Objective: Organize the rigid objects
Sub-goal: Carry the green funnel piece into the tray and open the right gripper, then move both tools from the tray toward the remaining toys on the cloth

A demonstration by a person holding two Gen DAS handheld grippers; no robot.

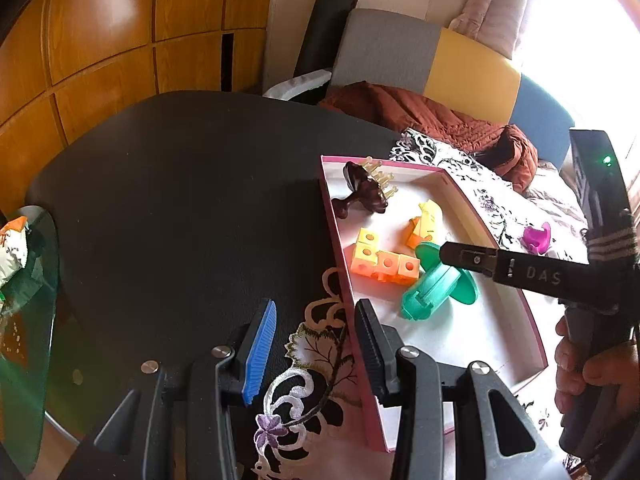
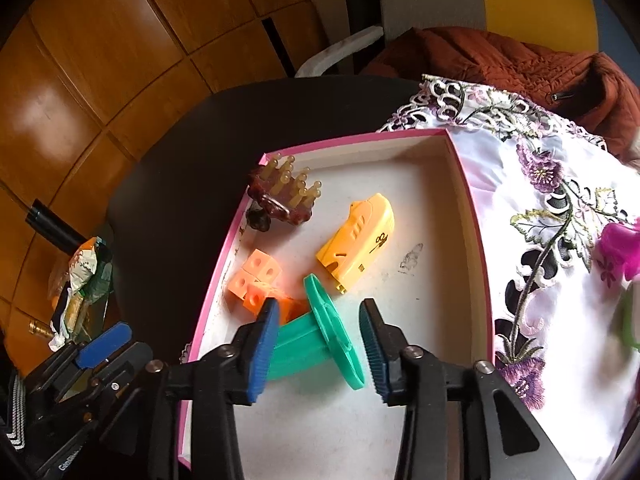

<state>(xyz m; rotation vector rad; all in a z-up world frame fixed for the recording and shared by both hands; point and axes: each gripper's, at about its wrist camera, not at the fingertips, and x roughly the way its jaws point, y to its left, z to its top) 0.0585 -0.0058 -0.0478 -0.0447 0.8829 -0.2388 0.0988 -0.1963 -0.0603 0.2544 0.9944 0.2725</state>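
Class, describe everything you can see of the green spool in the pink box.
The green spool looks like translucent teal plastic: a ribbed, finned shaft with a round flange. It lies on its side on the white floor of the box, beside the orange cubes, possibly touching them. The right gripper is open around it, fingers either side of the flange, no grip evident.

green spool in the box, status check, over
Right gripper open, straddling the green spool, not clamped. Left gripper open over the pink box edge. Orange cubes touch the spool.
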